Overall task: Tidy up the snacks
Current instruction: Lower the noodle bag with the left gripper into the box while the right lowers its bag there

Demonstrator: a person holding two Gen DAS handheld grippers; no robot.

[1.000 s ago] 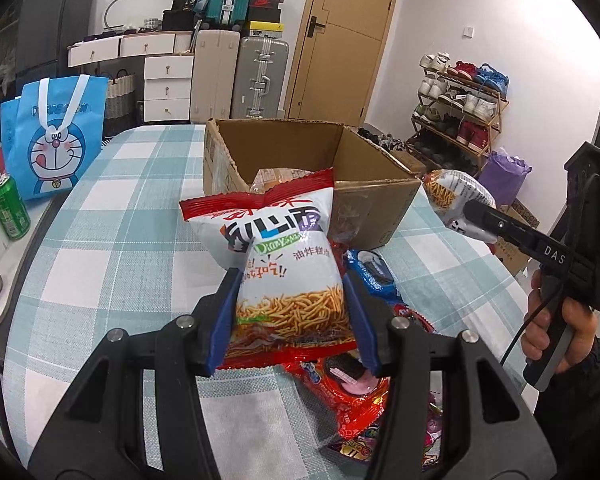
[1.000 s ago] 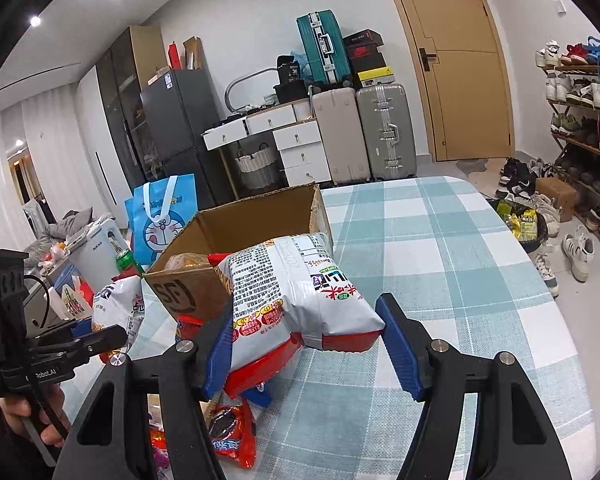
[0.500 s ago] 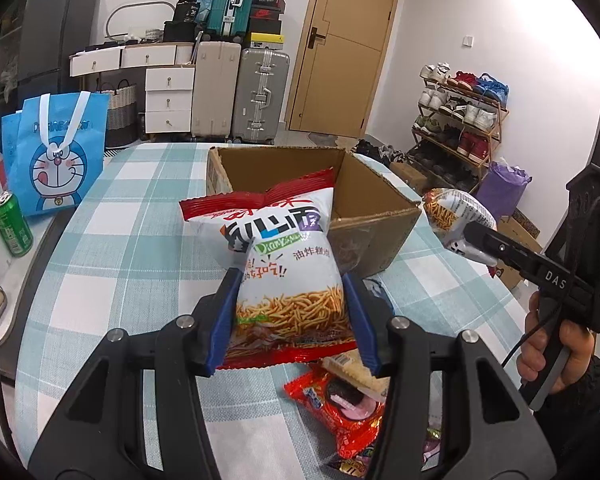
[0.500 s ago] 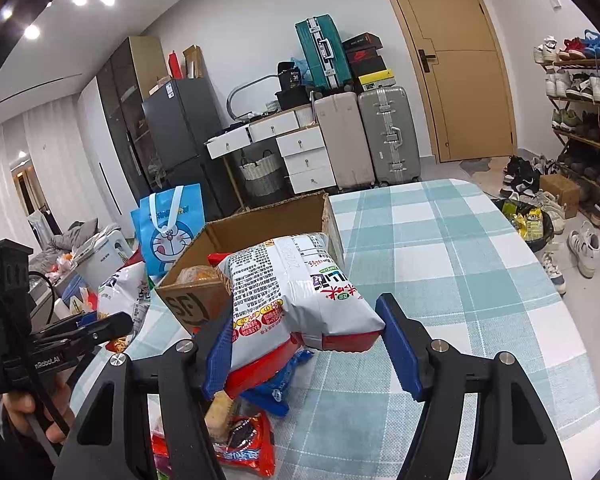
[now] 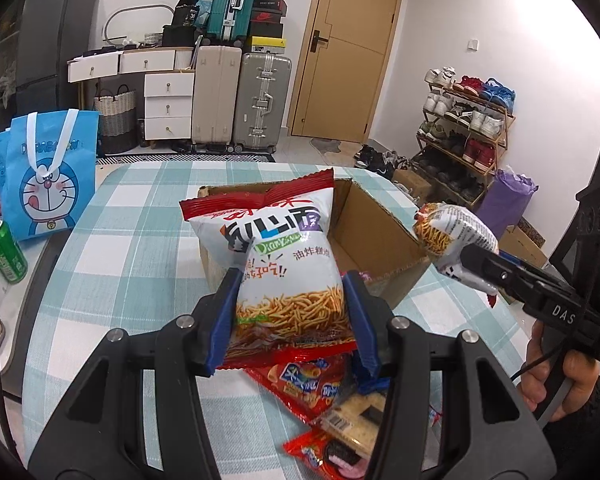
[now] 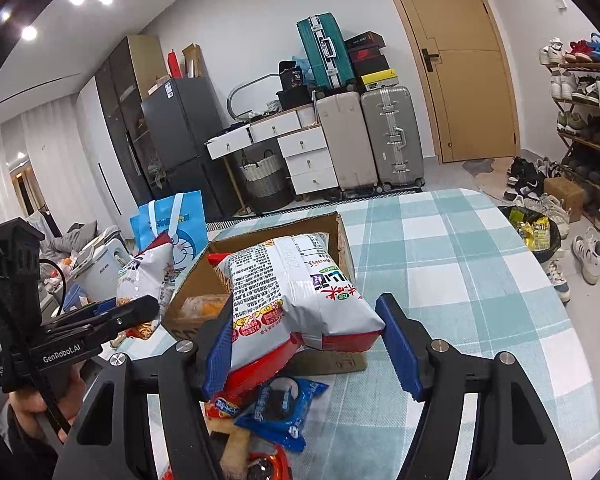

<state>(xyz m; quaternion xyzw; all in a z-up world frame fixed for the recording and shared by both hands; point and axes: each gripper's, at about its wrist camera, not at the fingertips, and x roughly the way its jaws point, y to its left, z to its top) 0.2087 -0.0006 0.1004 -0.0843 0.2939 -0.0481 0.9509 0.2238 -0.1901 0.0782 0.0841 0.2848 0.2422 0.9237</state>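
My left gripper (image 5: 290, 320) is shut on a white and red fried-noodle snack bag (image 5: 278, 256), held upright in front of the open cardboard box (image 5: 376, 248). My right gripper (image 6: 308, 344) is shut on a second, matching snack bag (image 6: 296, 292), held above the near side of the box (image 6: 204, 276). That bag and gripper also show in the left wrist view (image 5: 452, 236), at the box's right corner. An orange packet (image 6: 204, 306) lies inside the box. Loose snack packets (image 5: 320, 384) lie on the checked table (image 5: 112, 264) below both grippers.
A blue cartoon tote bag (image 5: 44, 176) and a green can (image 5: 4, 250) stand at the table's left edge. Suitcases, drawers and a shoe rack (image 5: 464, 128) stand beyond the table. A black bin with packets (image 6: 536, 232) stands by the right edge.
Both grippers have risen with their bags. The box now looks lower and farther off in both views. The right bag has moved over the box's near edge.
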